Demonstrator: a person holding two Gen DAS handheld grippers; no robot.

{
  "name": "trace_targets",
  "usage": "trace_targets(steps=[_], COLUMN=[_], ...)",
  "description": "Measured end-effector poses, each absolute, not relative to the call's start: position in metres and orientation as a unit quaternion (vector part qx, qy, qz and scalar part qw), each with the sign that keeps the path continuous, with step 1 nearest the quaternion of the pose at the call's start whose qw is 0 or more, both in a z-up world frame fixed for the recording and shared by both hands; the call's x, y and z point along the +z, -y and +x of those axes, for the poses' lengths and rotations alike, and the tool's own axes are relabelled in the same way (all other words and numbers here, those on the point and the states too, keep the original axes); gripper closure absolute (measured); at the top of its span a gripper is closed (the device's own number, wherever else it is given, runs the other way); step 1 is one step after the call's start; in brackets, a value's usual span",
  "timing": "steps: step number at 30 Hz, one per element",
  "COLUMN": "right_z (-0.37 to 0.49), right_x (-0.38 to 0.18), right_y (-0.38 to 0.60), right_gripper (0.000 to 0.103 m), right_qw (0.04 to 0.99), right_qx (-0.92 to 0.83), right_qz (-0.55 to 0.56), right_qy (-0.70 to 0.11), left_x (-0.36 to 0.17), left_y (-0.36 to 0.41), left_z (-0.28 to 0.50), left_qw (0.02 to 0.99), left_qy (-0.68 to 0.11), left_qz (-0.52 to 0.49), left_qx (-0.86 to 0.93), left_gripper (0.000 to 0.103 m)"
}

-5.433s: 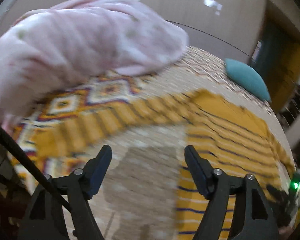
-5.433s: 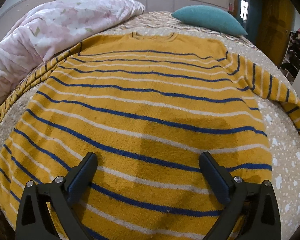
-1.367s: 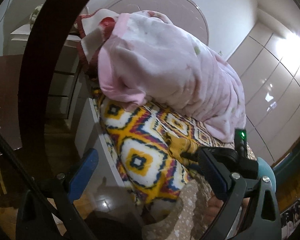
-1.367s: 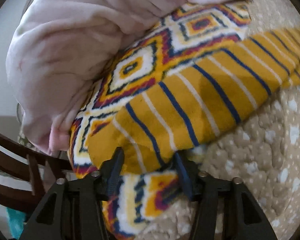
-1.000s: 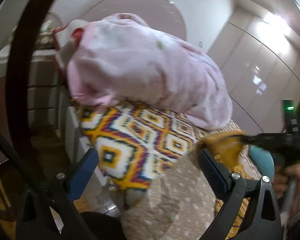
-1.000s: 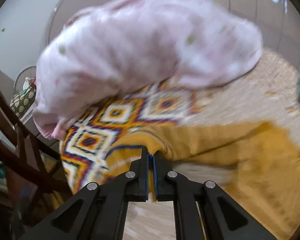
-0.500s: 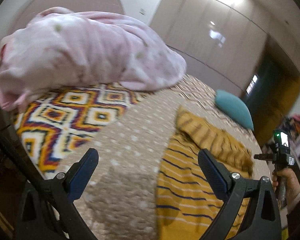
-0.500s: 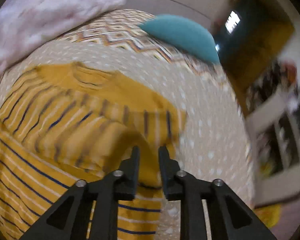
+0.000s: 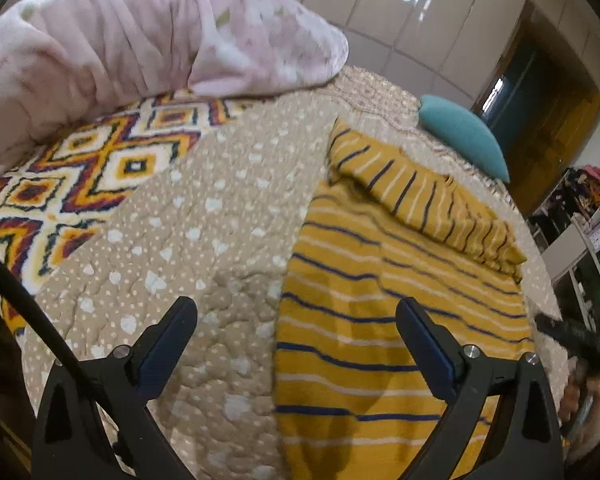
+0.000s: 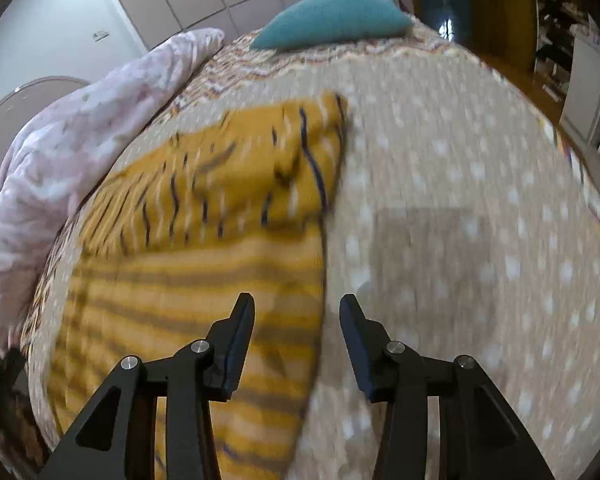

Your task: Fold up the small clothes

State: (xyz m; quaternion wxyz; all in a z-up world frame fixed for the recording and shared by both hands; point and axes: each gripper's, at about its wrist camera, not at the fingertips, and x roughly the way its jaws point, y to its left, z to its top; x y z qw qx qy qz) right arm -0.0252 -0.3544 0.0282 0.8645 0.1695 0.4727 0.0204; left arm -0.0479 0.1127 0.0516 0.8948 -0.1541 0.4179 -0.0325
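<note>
A mustard-yellow sweater with blue and white stripes [image 9: 380, 312] lies flat on the beige dotted bedspread [image 9: 204, 216]. One sleeve [image 9: 424, 196] is folded across its chest. The sweater also shows in the right wrist view [image 10: 204, 216], blurred, with folded sleeves near its top. My left gripper [image 9: 296, 336] is open and empty above the sweater's left edge. My right gripper [image 10: 297, 320] is open and empty above the sweater's right edge. The right gripper's body [image 9: 580, 344] shows at the far right of the left wrist view.
A pink blanket [image 9: 140, 40] is heaped at the bed's left side, over a patterned throw [image 9: 84, 176]. A teal pillow [image 10: 332, 20] lies at the far end. Shelves and clutter [image 9: 588, 216] stand beyond the bed's right edge.
My right gripper carried the sleeve across the sweater, let it go and opened. It has drawn back toward the sweater's right edge. My left gripper swung from the bedside toward the sweater.
</note>
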Motion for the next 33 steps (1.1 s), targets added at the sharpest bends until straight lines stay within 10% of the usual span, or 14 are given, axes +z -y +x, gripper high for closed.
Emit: trace_targets(steps=[19,24,28,33], right_z=[-0.133,-0.149,-0.149,-0.155], right_x=[-0.029,-0.035,-0.034,-0.023], right_y=[0.308,0.293,0.279,0.278], right_gripper=[0.057,0.071,0.093,0.094], right_qw=[0.804,0.796,0.809,0.815], right_qx=[0.201,0.217,0.185,0.183], right_qz=[0.390,0.388,0.355,0.347], right_qy=[-0.401,-0.411,-0.431,-0.427], left_x=[0.010,0.011,0.007,0.026], left_y=[-0.078,-0.075,-0.082,-0.094], left_z=[-0.065,-0.074,-0.072,-0.077], left_qw=[0.841,0.846,0.846,0.837], left_qy=[-0.472,-0.475,-0.492,-0.491], left_qz=[-0.195,-0.192,-0.177,-0.213], left_qx=[-0.179,-0.149,-0.105,-0.111], left_gripper=[0.011,0.041,0.091,0.094])
